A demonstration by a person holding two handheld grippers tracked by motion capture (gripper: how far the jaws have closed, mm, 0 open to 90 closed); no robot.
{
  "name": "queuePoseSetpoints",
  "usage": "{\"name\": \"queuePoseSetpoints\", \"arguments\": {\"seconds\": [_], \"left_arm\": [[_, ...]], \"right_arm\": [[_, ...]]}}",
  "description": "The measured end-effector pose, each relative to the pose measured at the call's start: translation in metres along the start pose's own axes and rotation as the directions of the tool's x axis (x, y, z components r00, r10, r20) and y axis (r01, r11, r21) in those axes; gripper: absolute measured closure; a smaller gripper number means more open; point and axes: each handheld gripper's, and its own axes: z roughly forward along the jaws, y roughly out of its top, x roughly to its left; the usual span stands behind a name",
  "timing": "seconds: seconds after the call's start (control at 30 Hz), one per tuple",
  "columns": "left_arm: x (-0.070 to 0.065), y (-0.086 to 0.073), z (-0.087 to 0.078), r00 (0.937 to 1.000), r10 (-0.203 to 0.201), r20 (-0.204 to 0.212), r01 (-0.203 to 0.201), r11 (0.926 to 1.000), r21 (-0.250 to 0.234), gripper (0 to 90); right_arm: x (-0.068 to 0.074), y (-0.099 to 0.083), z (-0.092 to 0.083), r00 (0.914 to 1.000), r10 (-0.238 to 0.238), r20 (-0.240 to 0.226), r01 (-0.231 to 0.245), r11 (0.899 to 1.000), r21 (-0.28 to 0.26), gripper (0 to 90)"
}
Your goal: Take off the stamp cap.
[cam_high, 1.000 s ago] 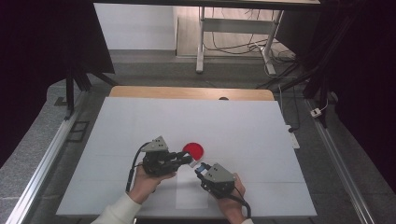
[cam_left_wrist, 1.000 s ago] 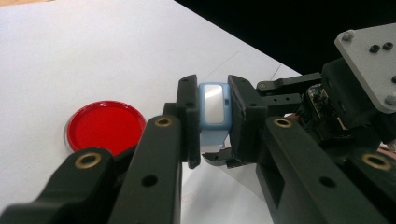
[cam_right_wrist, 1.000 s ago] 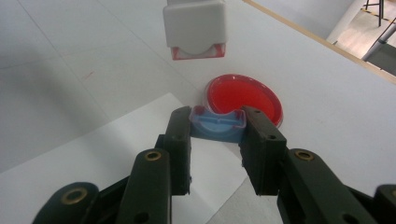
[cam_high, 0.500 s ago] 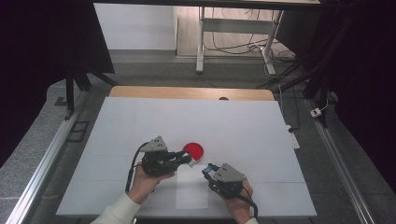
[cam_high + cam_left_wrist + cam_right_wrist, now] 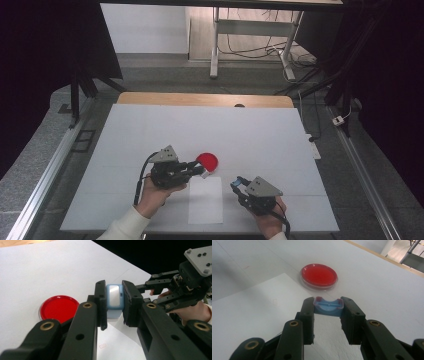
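Observation:
My left gripper (image 5: 199, 171) (image 5: 114, 305) is shut on a small pale blue piece (image 5: 114, 298) with a shiny light face, held just above the table. A round red dish (image 5: 207, 161) (image 5: 59, 308) (image 5: 319, 276) lies flat on the table right beside the left jaws. My right gripper (image 5: 238, 184) (image 5: 328, 309) is shut on a small blue cap-like piece (image 5: 328, 306) with a raised rim. It hovers to the right of the left gripper, apart from it. In the left gripper view the right gripper (image 5: 160, 287) stands beyond the left jaws, to the right.
A white paper sheet (image 5: 206, 201) (image 5: 249, 312) lies on the white table (image 5: 260, 140) between the two hands, near the front edge. A wooden strip (image 5: 200, 99) runs along the table's far edge. Metal rails (image 5: 45, 170) flank both sides.
My right gripper has drawn away to the right from the left gripper's tips, with the blue piece in its jaws. The left gripper and the red dish have stayed put.

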Motion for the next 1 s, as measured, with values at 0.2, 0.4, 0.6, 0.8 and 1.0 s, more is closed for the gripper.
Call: {"name": "queuePoseSetpoints", "arguments": {"seconds": [0.2,0.4,0.6,0.8,1.0], "left_arm": [[0.000,0.000,0.000,1.0000,0.003,-0.002,-0.003,1.0000,0.003,75.8],[0.000,0.000,0.000,1.0000,0.003,-0.002,-0.003,1.0000,0.002,75.8],[0.000,0.000,0.000,1.0000,0.003,0.000,-0.003,1.0000,0.003,75.8],[-0.001,0.000,-0.002,1.0000,0.005,0.001,-0.005,1.0000,0.000,75.8],[-0.001,0.003,-0.006,0.9999,0.008,-0.008,-0.008,0.9998,-0.018,75.8]], "right_arm": [[-0.004,-0.005,-0.007,0.9999,-0.011,0.003,0.011,1.000,0.003,64.2],[-0.013,-0.011,-0.020,0.9995,0.005,0.032,-0.005,1.000,0.003,64.2],[-0.023,-0.019,-0.031,0.9980,0.022,0.059,-0.022,1.000,0.005,64.2],[-0.031,-0.029,-0.043,0.9957,0.033,0.087,-0.034,0.999,0.015,64.1],[-0.039,-0.036,-0.053,0.9919,0.050,0.116,-0.052,0.999,0.014,64.2]]}}
